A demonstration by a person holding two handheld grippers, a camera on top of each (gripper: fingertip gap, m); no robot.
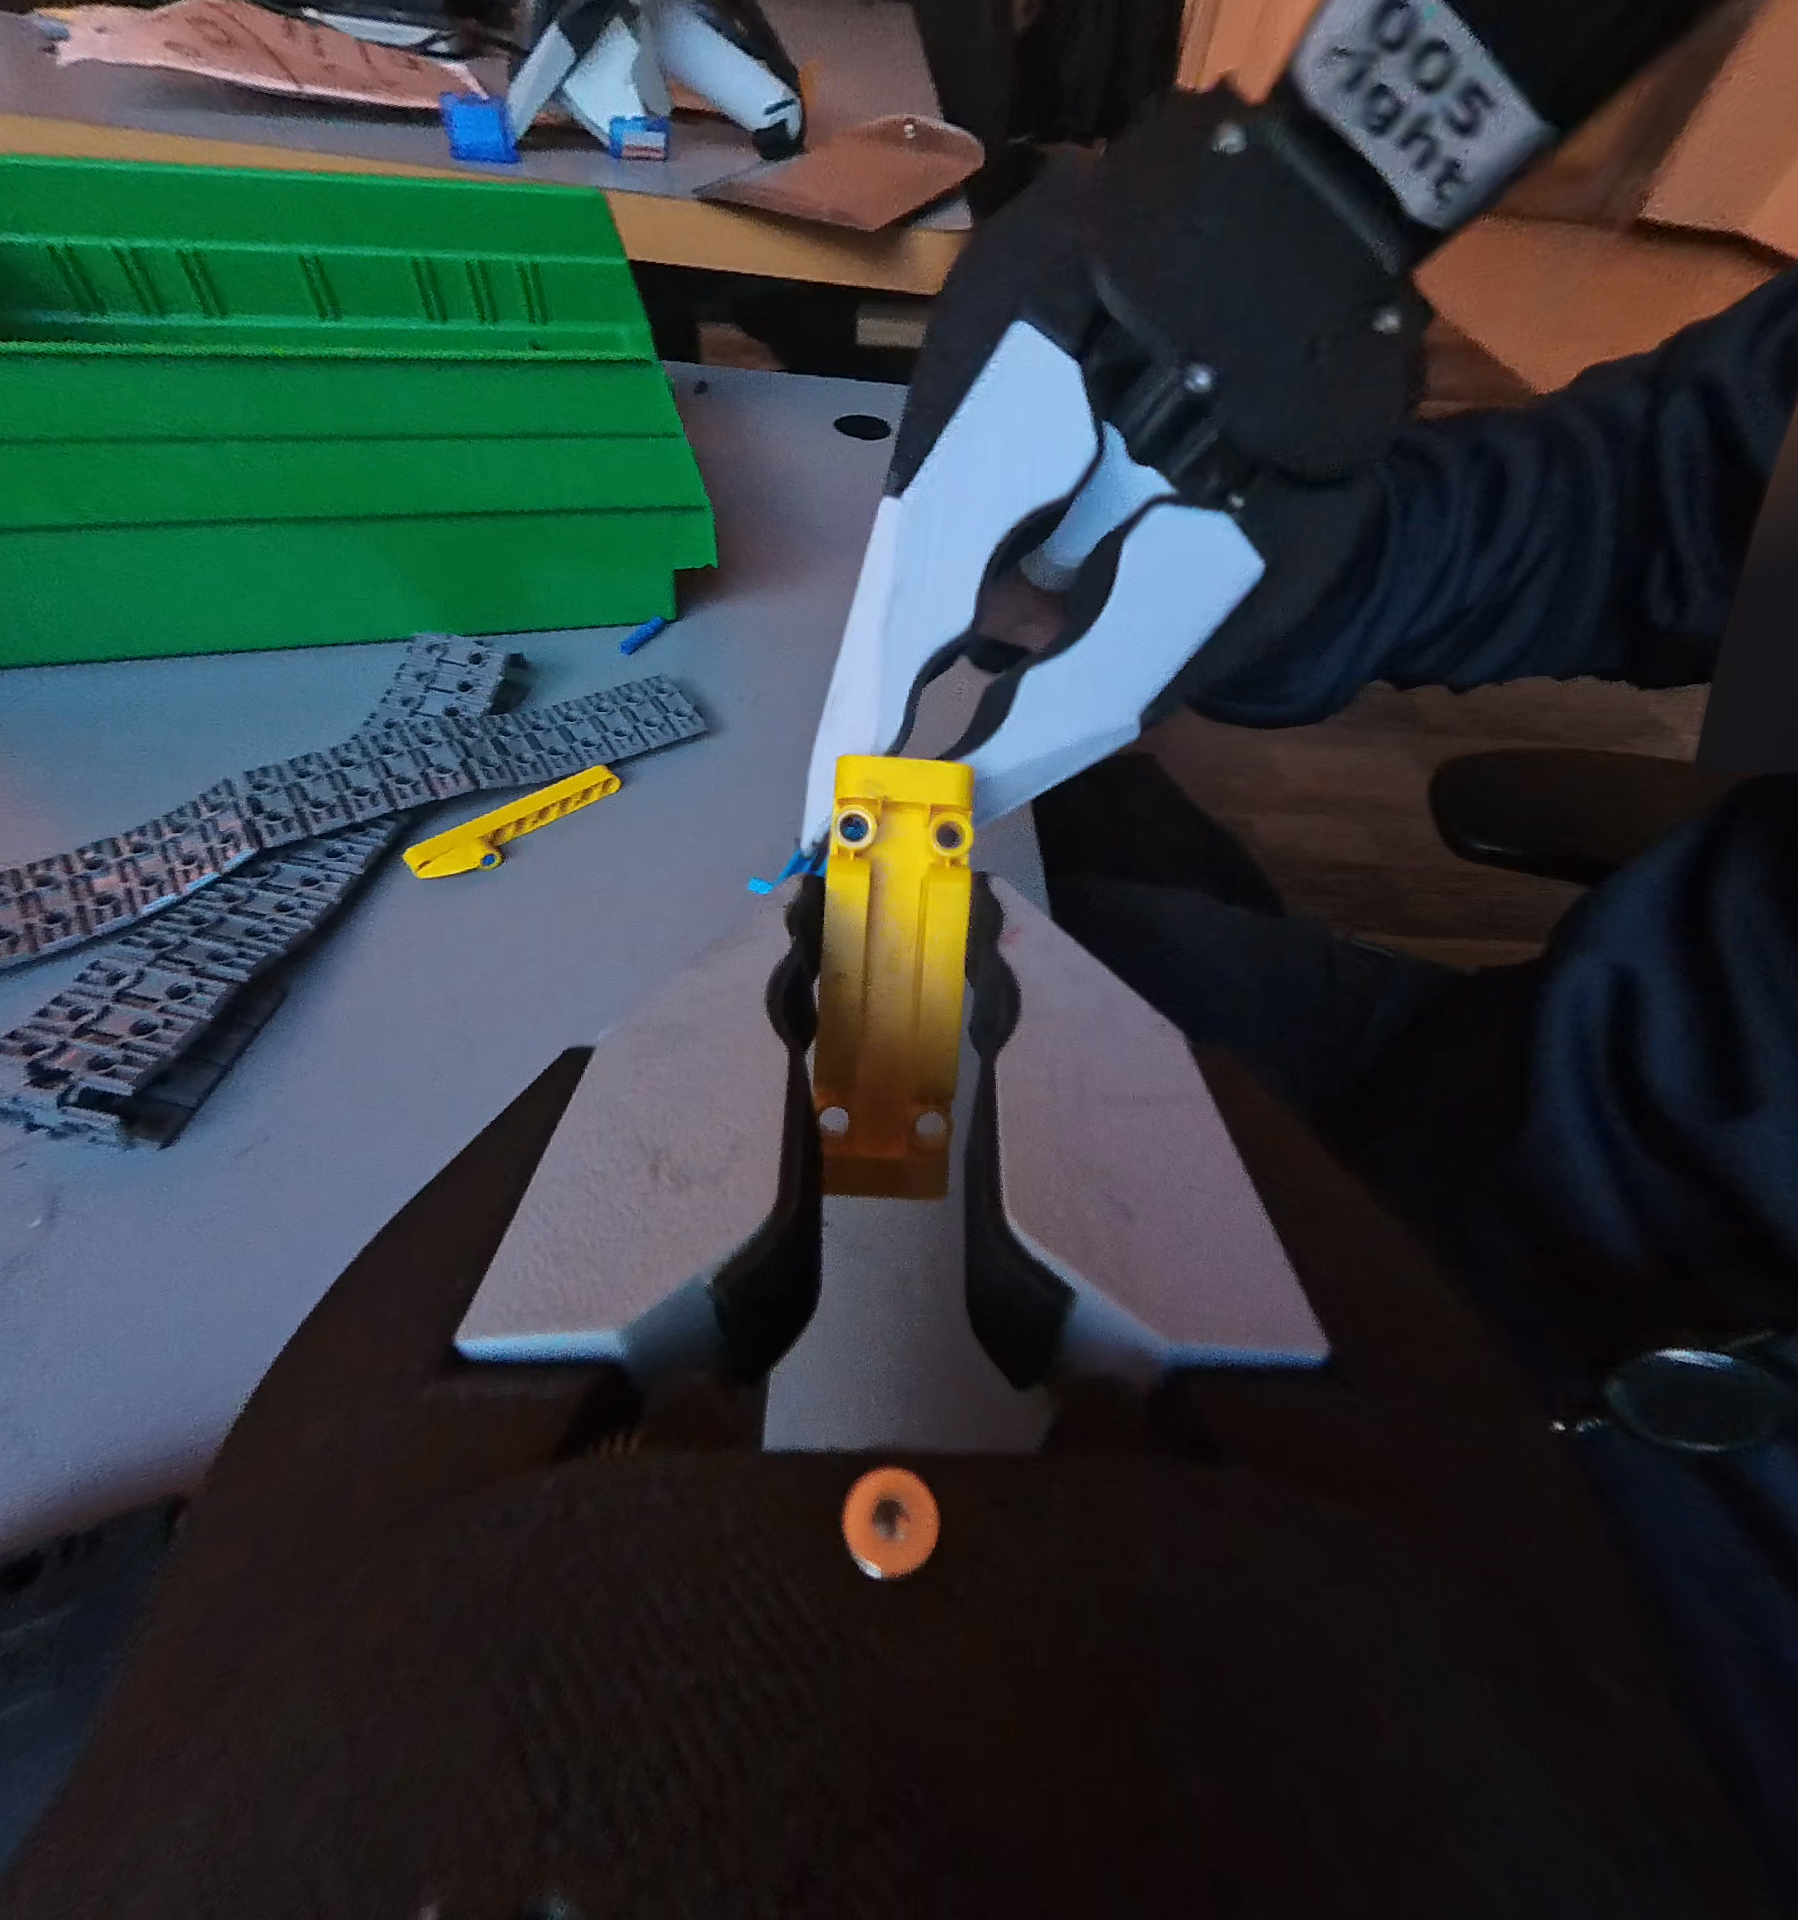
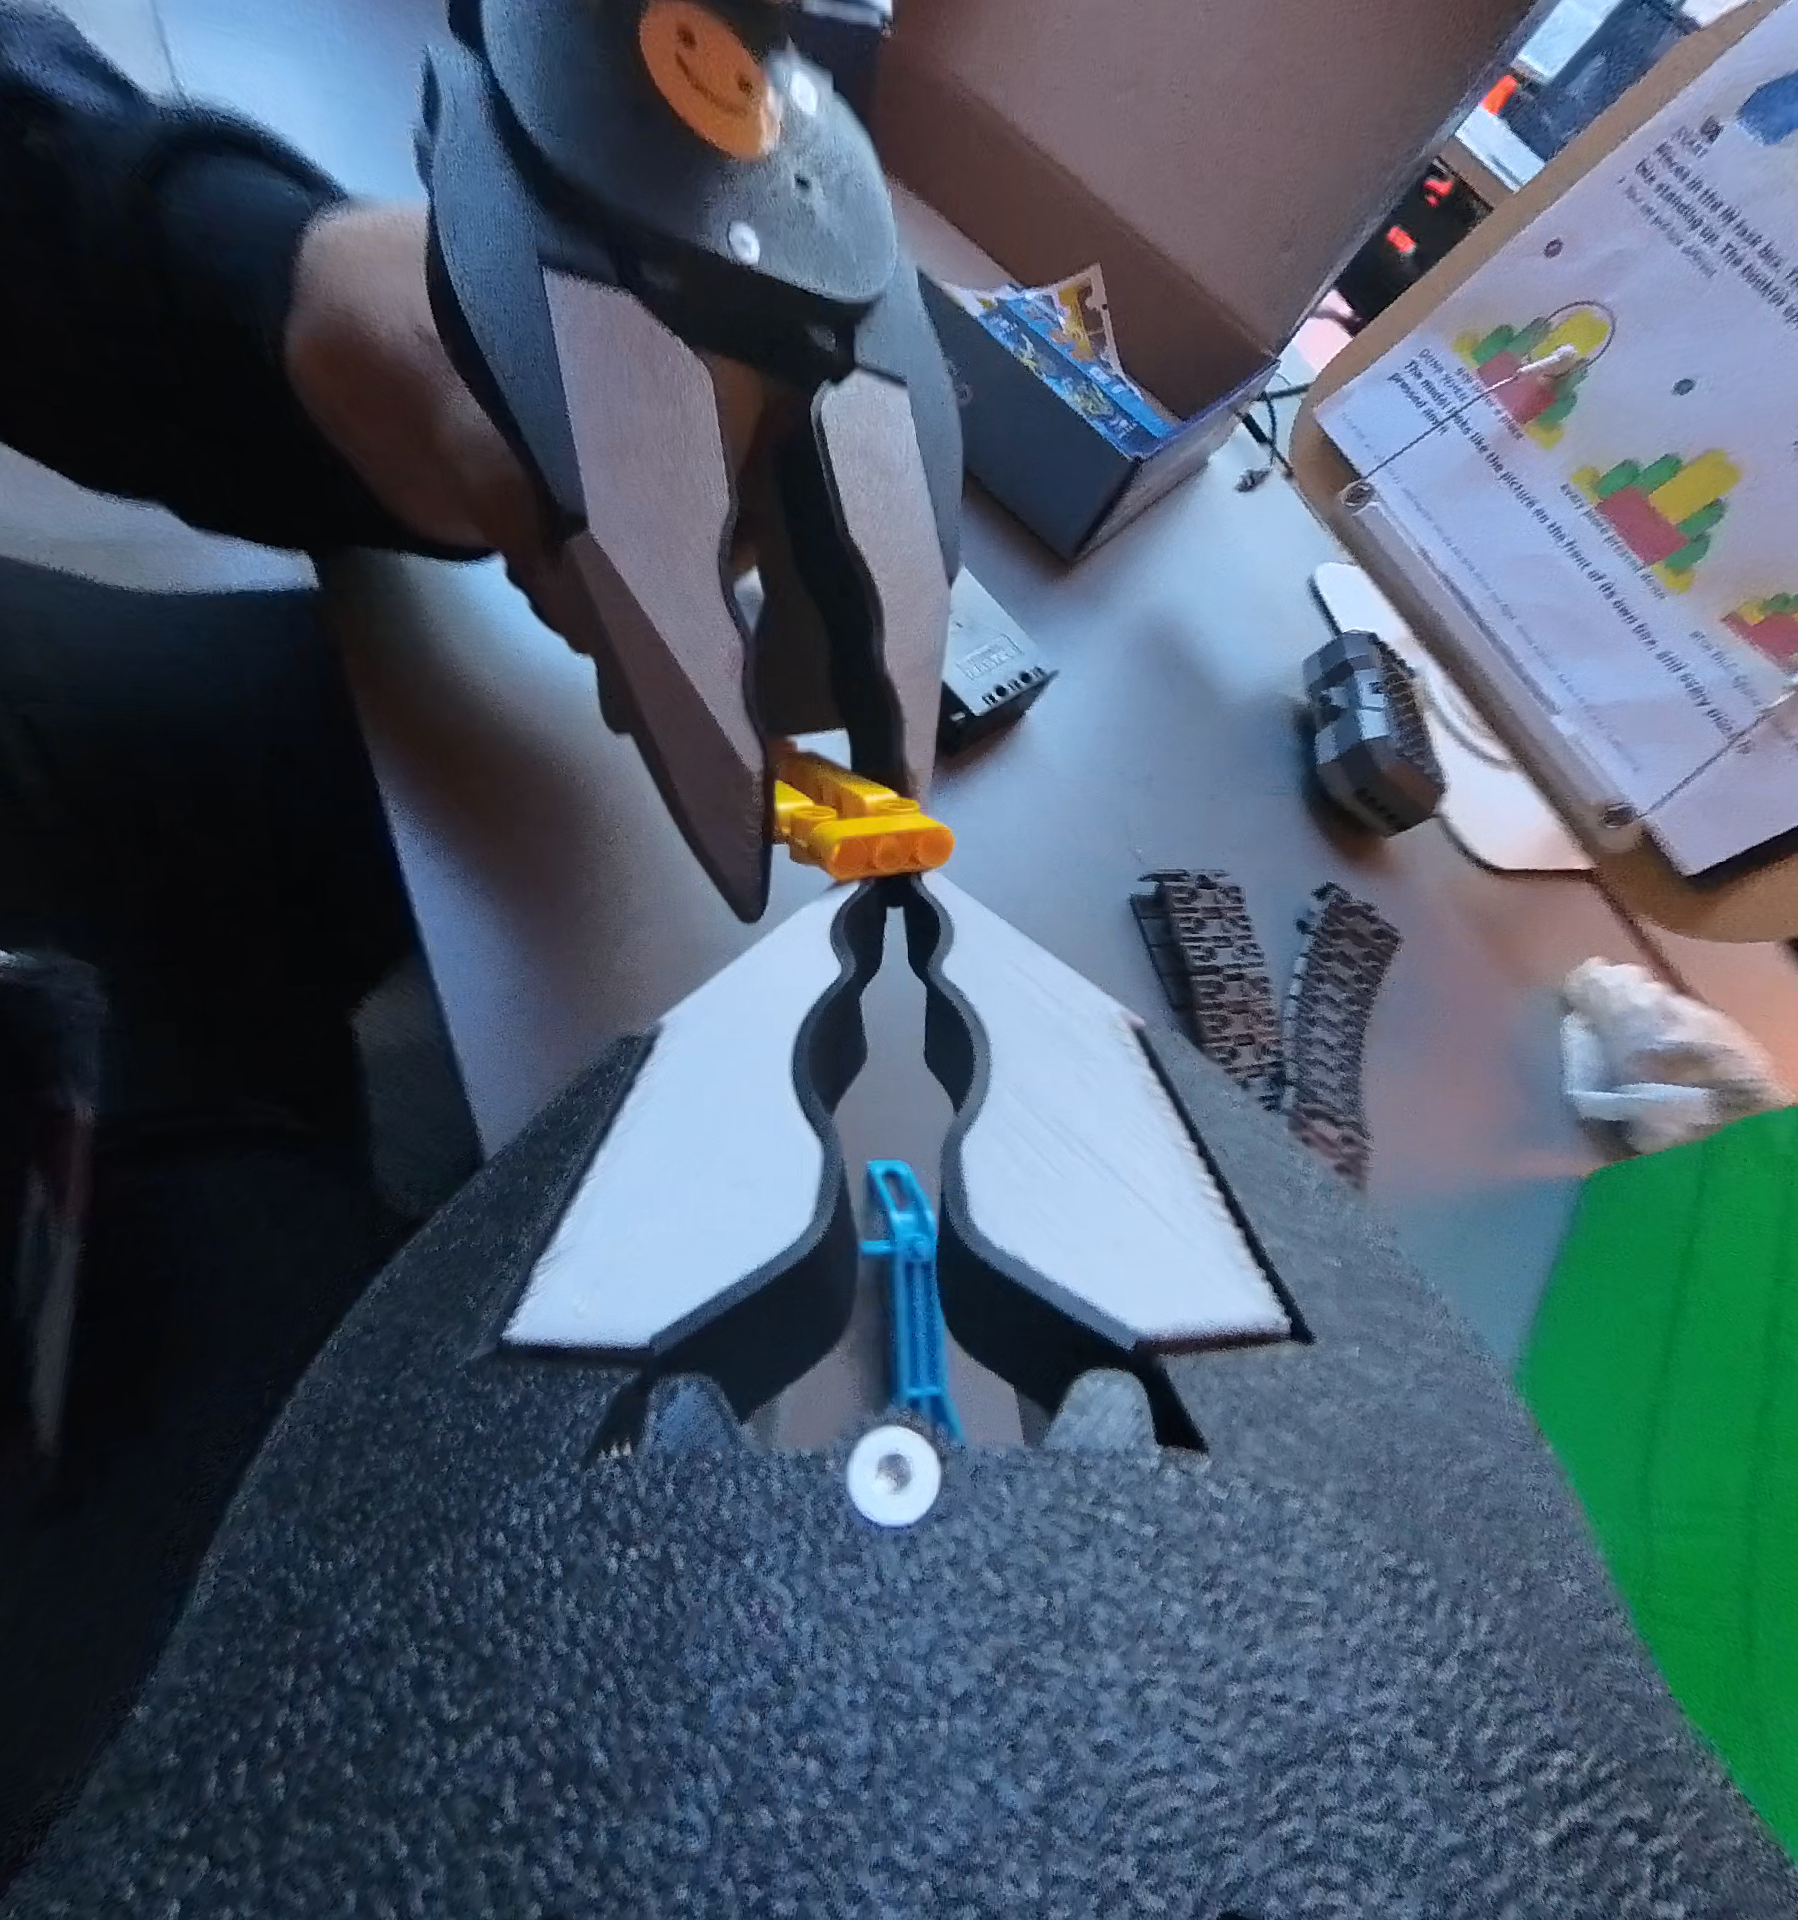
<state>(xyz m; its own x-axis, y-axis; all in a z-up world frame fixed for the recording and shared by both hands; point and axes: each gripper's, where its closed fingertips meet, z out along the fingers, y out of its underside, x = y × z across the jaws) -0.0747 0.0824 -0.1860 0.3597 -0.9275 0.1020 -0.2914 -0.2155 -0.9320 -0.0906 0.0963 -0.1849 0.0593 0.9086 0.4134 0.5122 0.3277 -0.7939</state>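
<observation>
The left gripper [image 1: 893,940] clamps a yellow brick piece [image 1: 893,966] above the grey table [image 1: 521,997]; the right gripper [image 2: 895,894], angled down from opposite, jaws nearly closed, tips meeting the piece's far end; green bin [image 1: 292,416] beyond

Green ribbed plastic bin [image 1: 303,416] on the grey surface [image 1: 459,1039], far left. In front of it, dark grey studded track strips [image 1: 355,769], overlapping and fanned out. Just beside the strips, a loose yellow holed beam [image 1: 510,821]. Small blue pin [image 1: 642,635] near the bin's corner. In the right wrist view: illustrated instruction sheet [image 2: 1622,436] on a board, dark grey motor block [image 2: 1368,717], open blue box [image 2: 1071,416], crumpled tissue [image 2: 1653,1049].
</observation>
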